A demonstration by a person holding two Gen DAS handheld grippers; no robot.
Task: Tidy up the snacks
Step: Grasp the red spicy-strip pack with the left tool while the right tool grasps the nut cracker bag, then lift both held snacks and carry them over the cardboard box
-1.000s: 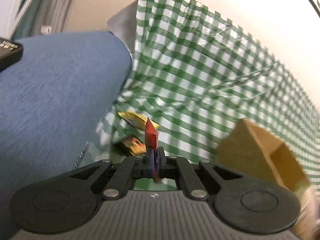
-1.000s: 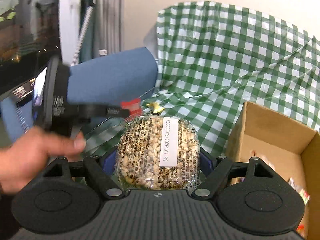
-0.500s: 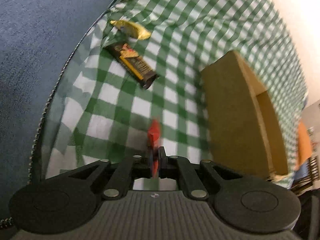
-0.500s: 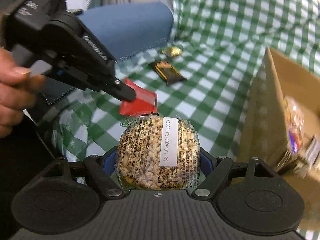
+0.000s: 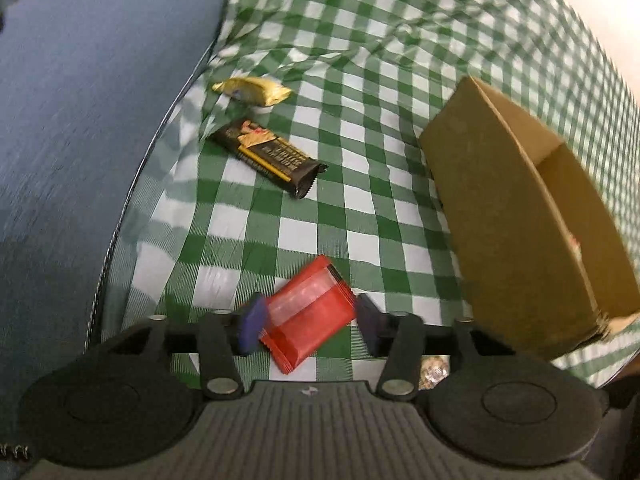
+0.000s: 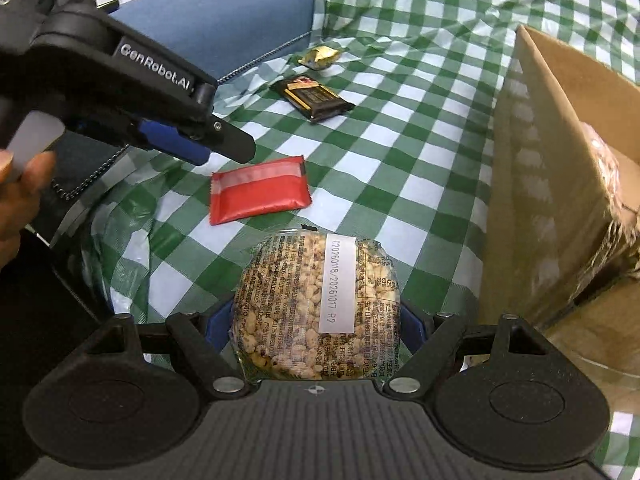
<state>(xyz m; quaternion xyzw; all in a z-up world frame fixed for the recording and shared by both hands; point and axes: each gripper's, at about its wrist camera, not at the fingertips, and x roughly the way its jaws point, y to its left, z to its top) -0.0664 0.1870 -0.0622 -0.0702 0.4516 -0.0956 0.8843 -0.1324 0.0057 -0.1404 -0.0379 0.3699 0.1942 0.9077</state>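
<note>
A red snack packet lies flat on the green checked cloth. My left gripper hovers just above it. Its jaws are opening, and the blue pads stand clear of the packet on both sides. In the right wrist view the red packet rests on the cloth, with the left gripper up and to its left. My right gripper is shut on a round puffed-grain cake pack with a white label, held above the cloth.
A black and gold bar and a gold wrapper lie farther back on the cloth. An open cardboard box on the right holds wrapped snacks. A blue cushion borders the left. A person's hand grips the left tool.
The left gripper tipped down toward the cloth, opened and let go of the red packet, which now lies flat. The right gripper sank lower, still holding the grain cake.
</note>
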